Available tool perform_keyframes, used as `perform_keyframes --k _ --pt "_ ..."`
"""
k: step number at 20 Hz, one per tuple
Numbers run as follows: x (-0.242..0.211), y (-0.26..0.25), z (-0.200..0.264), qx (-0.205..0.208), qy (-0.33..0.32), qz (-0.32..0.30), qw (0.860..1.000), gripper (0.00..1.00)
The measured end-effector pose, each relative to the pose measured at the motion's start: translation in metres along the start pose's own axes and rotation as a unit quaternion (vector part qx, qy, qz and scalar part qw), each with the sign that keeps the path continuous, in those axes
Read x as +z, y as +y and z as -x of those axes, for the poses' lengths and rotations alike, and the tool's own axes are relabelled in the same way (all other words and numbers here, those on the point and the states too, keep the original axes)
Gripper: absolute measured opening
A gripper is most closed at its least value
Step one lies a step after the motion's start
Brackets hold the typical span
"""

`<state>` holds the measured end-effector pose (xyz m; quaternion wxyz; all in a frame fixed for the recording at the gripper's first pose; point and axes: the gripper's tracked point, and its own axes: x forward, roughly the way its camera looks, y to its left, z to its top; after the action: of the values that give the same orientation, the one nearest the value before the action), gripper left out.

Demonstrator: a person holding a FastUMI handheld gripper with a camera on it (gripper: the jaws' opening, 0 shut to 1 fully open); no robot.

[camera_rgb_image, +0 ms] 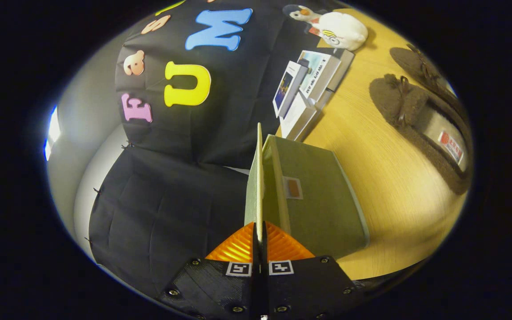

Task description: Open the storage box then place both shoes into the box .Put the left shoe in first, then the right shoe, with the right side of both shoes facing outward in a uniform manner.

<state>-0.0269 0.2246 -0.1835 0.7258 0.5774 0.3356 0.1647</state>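
Your jaws [259, 242] pinch the thin lid [258, 178] of the box [322, 195] — twist and it slips free, dropping shut before either shoe [416, 120] goes in.

My gripper [259, 231] is pinching the box lid [258, 178], hiding its lower edge; the farther shoe [420, 62] is sitting partly behind the nearer shoe [416, 120], and the book covers [314, 75] are blurring beyond reading.
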Motion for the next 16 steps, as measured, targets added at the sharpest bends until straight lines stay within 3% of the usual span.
perform_keyframes --k 8,16 --pt "-0.006 0.084 -0.013 0.021 0.005 0.076 0.997 0.00" --pt "-0.044 0.131 -0.048 0.004 0.016 0.162 0.987 0.00"
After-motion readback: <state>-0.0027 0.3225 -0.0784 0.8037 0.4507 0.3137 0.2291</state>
